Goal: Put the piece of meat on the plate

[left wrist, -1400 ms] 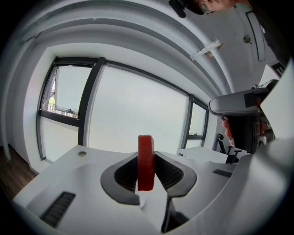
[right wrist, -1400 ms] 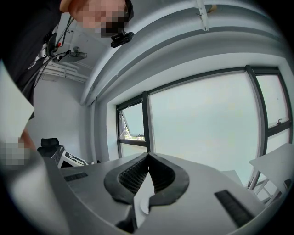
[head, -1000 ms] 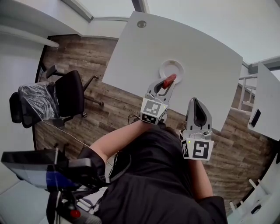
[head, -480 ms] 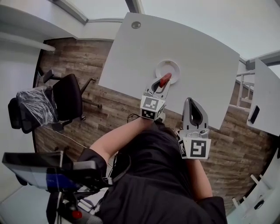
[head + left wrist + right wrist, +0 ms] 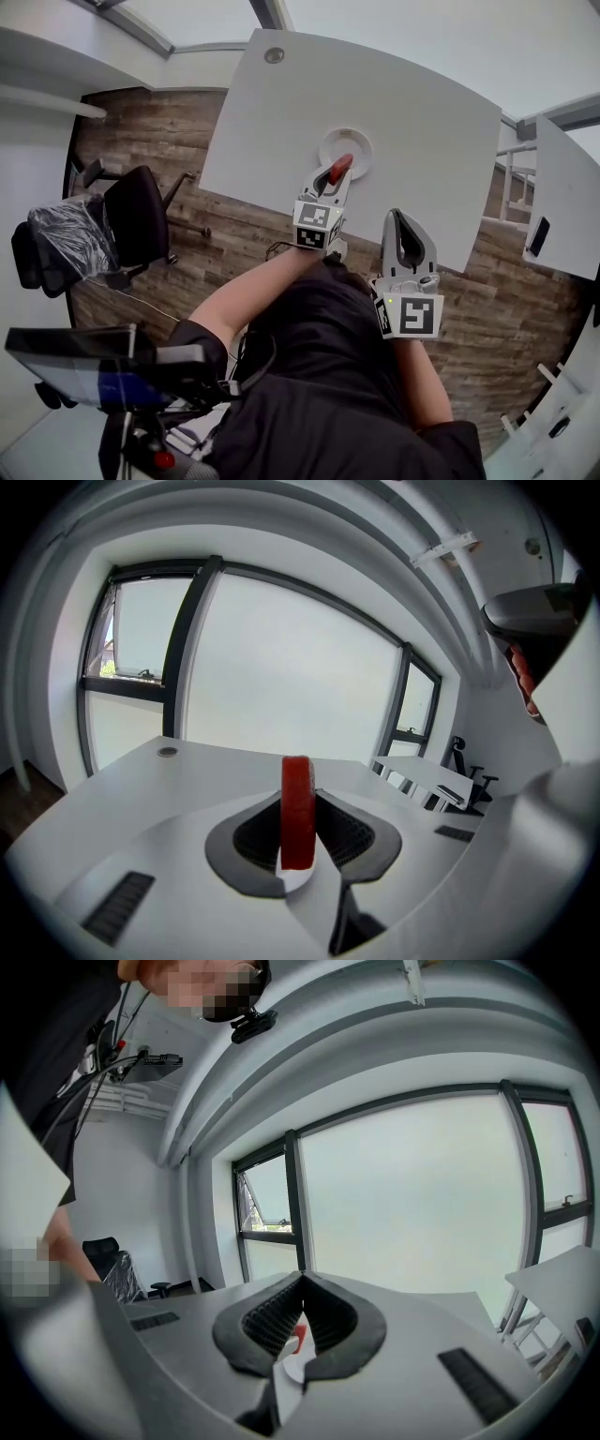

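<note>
A wide white table point(image 5: 422, 103) fills the upper part of the head view, standing on a wood-plank floor point(image 5: 150, 131). A black office chair point(image 5: 131, 220) sits well off to its left. The person's dark-sleeved arms reach up from the bottom of the frame, each carrying a gripper with a marker cube at its back.

The left gripper point(image 5: 335, 176) reaches over the table's near edge and pinches the piece of meat point(image 5: 298, 813) – a red slab standing on edge between the ribbed pads, which press on its two flat faces. The right gripper point(image 5: 397, 217) hangs nearer the person, just off the table edge and apart from the left one. Its jaws are pressed together at the tips with nothing in them.

A small round white plate point(image 5: 359, 142) lies near the table's front edge. The meat sits over the plate's near rim – whether it touches the plate cannot be told.
</note>
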